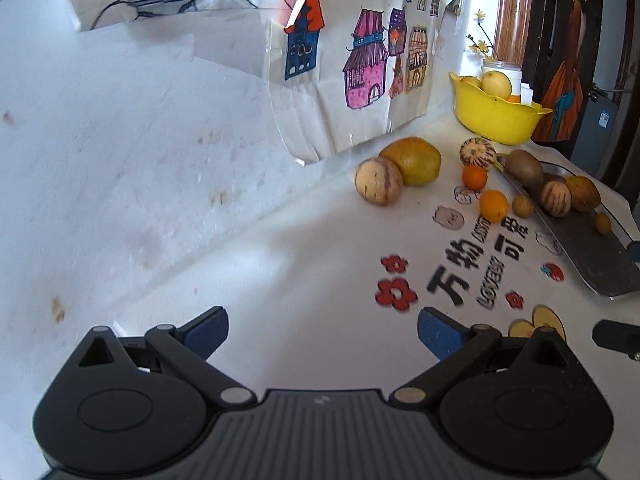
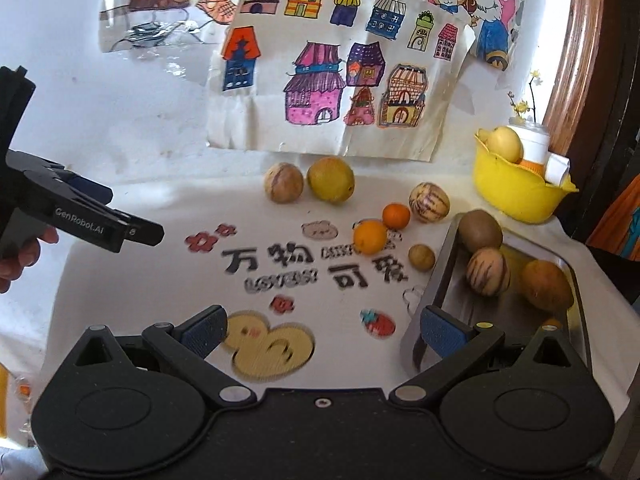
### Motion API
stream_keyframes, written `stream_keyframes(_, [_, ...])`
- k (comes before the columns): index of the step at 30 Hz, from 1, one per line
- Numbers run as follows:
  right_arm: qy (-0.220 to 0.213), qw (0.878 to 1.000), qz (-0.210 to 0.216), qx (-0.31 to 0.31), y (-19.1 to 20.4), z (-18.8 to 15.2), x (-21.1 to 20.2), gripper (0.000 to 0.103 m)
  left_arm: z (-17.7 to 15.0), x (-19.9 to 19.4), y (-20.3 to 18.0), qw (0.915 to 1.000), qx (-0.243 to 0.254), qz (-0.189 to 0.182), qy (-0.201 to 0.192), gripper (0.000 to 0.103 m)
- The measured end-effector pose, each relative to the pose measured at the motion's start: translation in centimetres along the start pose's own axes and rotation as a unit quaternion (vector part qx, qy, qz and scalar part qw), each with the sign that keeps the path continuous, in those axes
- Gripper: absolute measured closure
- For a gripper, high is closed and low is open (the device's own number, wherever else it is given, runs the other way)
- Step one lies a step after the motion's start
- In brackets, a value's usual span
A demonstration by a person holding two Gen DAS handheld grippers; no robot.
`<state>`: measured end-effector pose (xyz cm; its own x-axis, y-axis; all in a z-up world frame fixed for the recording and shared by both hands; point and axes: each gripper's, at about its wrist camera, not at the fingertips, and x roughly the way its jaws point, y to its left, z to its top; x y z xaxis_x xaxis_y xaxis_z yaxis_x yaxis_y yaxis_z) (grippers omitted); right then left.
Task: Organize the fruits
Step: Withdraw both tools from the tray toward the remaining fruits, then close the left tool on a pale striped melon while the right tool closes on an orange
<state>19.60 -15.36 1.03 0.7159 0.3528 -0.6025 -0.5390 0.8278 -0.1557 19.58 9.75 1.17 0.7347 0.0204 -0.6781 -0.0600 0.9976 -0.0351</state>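
Hovering fingers: right gripper point(image 2: 322, 332) and left gripper point(image 1: 322, 330) are both gaping wide, holding nothing.
Tray point(image 2: 436, 292): sitting just right of the right gripper, carrying a kiwi point(image 2: 480, 230) and a striped melon point(image 2: 488, 272).
Table point(image 2: 160, 280): oranges point(image 2: 370, 236) are lying loose mid-cloth.
Yellow bowl point(image 2: 516, 192): standing farthest back, holding fruit.

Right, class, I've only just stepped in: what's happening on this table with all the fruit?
A person holds a two-finger tool in each hand over a white printed tablecloth. Both the left tool and right tool are open and hold nothing. A metal tray already carries several fruits, including a kiwi and a striped melon. A yellow bowl holds a few more. Two oranges, a yellow-green pear and other fruits lie loose on the cloth, not yet sorted.
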Motion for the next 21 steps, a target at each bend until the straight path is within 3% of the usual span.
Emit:
stream_keyframes(13, [-0.008, 0.998, 0.018, -0.053, -2.3, 2.4, 5.5, 0.001, 5.0, 4.4, -2.0, 0.9994, -0.019, -0.024, -0.019, 0.0])
stream_keyframes(21, [-0.012, 0.996, 0.05, -0.067, -4.1, 3.2, 9.0, 0.014, 7.1, 7.6, -3.6, 0.9989, -0.028, -0.029, -0.024, 0.0])
